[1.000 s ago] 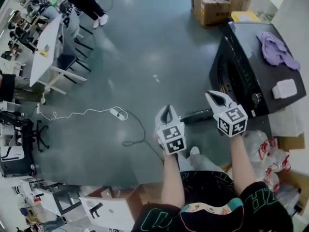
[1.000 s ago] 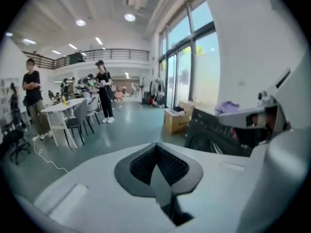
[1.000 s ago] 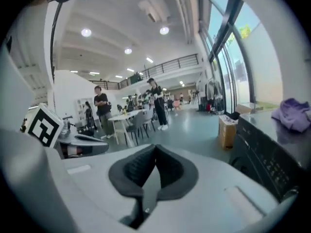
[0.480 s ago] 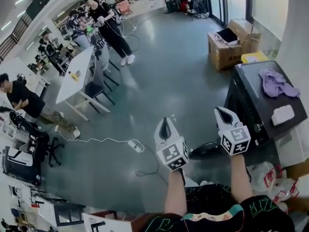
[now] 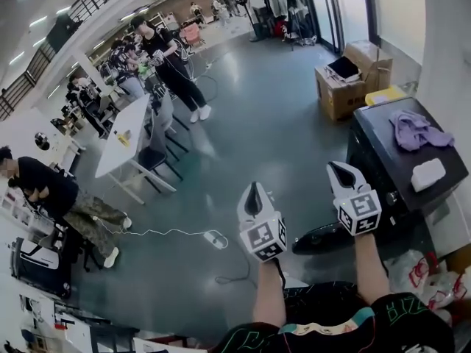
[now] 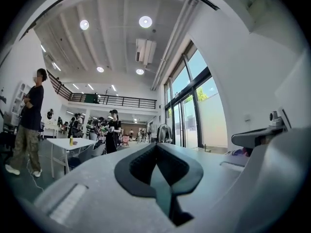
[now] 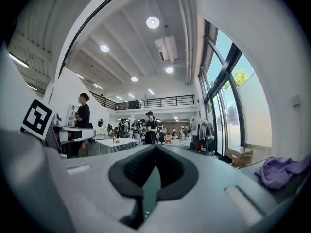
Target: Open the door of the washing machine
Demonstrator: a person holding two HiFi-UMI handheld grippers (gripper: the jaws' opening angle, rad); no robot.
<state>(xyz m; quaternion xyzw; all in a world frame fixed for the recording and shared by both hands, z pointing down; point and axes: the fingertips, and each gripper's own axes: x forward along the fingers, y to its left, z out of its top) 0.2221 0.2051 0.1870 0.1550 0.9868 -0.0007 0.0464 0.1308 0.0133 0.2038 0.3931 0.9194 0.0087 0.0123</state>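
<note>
The black washing machine [image 5: 372, 169] stands at the right in the head view, its dark front turned toward the open floor. Its door looks closed. A purple cloth [image 5: 416, 131] and a white block [image 5: 428, 173] lie on its top. My right gripper [image 5: 339, 170] hangs in front of the machine's near front corner, shut and holding nothing. My left gripper [image 5: 254, 191] is further left over the floor, also shut and holding nothing. In the left gripper view the left gripper [image 6: 156, 148] points level into the room. The right gripper [image 7: 155, 150] does the same, with the purple cloth [image 7: 282, 171] at the lower right.
A cardboard box [image 5: 346, 79] and a yellow item [image 5: 388, 94] sit beyond the machine. A dark object [image 5: 324, 237] lies on the floor by its base, with plastic bags [image 5: 419, 269] at the right. A power strip with cable [image 5: 215, 238], a white table [image 5: 126, 144] and several people are to the left.
Both grippers have risen and tipped up to point level, still shut. The head view has lifted, showing more of the room and the far windows.
</note>
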